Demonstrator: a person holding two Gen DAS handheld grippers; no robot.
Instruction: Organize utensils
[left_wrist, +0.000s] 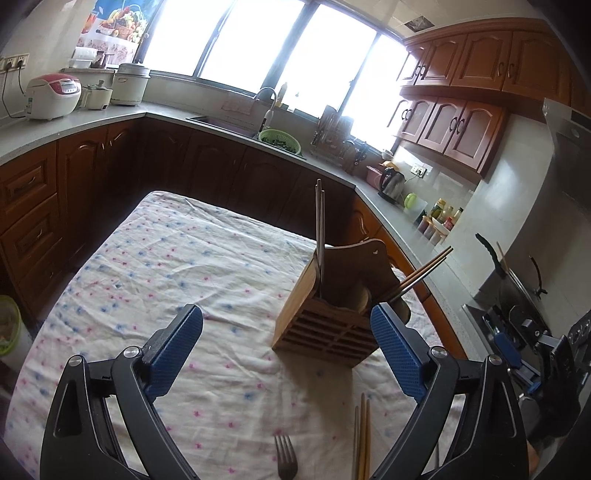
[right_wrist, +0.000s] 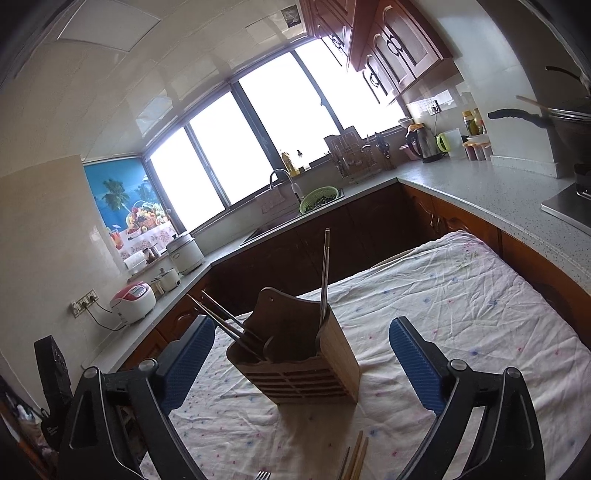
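A wooden utensil holder (left_wrist: 332, 314) (right_wrist: 299, 362) stands on the flowered tablecloth. One pair of chopsticks (left_wrist: 320, 225) (right_wrist: 325, 273) rises upright from it, and a second pair (left_wrist: 424, 271) (right_wrist: 218, 317) leans out over its side. A fork (left_wrist: 286, 458) (right_wrist: 263, 475) and loose wooden chopsticks (left_wrist: 362, 439) (right_wrist: 354, 459) lie on the cloth near the front edge. My left gripper (left_wrist: 286, 349) is open, just short of the holder, with nothing between its blue pads. My right gripper (right_wrist: 303, 363) is open too, its pads standing off either side of the holder without touching it.
The table with its cloth (left_wrist: 155, 266) (right_wrist: 461, 295) sits inside an L-shaped kitchen counter (left_wrist: 74, 122) (right_wrist: 480, 192). On the counter are a rice cooker (left_wrist: 51, 96), a sink with a green colander (left_wrist: 279, 141), a kettle (left_wrist: 391, 182) and a stove with a wok (right_wrist: 569, 122).
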